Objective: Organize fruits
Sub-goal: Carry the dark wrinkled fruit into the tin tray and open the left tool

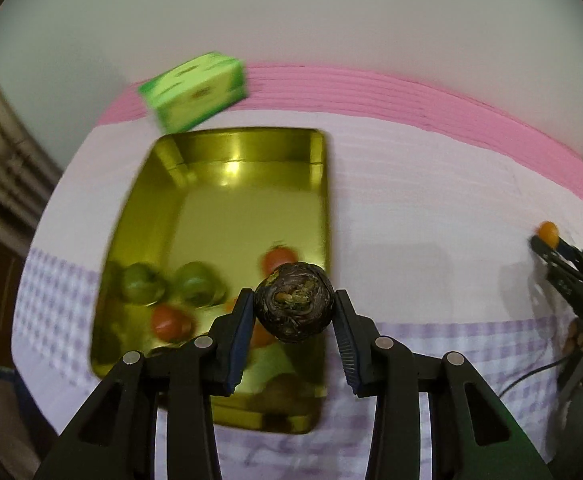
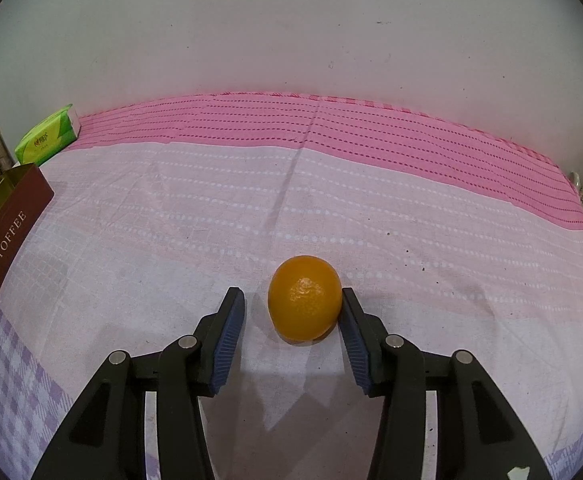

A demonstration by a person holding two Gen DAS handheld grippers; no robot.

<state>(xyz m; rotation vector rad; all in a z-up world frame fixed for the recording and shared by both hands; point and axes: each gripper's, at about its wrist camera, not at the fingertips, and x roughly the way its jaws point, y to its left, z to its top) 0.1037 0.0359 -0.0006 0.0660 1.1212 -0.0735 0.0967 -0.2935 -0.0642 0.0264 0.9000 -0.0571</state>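
Note:
My left gripper (image 1: 293, 307) is shut on a dark brown wrinkled fruit (image 1: 293, 304) and holds it above the near right part of a gold tray (image 1: 227, 168). In the tray lie two green fruits (image 1: 143, 284) and several red ones (image 1: 169, 322). My right gripper (image 2: 293, 308) is open around an orange (image 2: 304, 298) that rests on the cloth; the right finger (image 2: 355, 328) touches it, the left finger stands apart. The orange (image 1: 548, 233) and right gripper (image 1: 547, 246) also show at the right edge of the left wrist view.
A green tissue box (image 1: 195, 90) stands behind the tray, also seen in the right wrist view (image 2: 47, 140). The tray's brown "TOFFEE" side (image 2: 3, 256) is at the left of the right wrist view. A pink and white cloth (image 2: 331, 200) covers the table; a white wall is behind.

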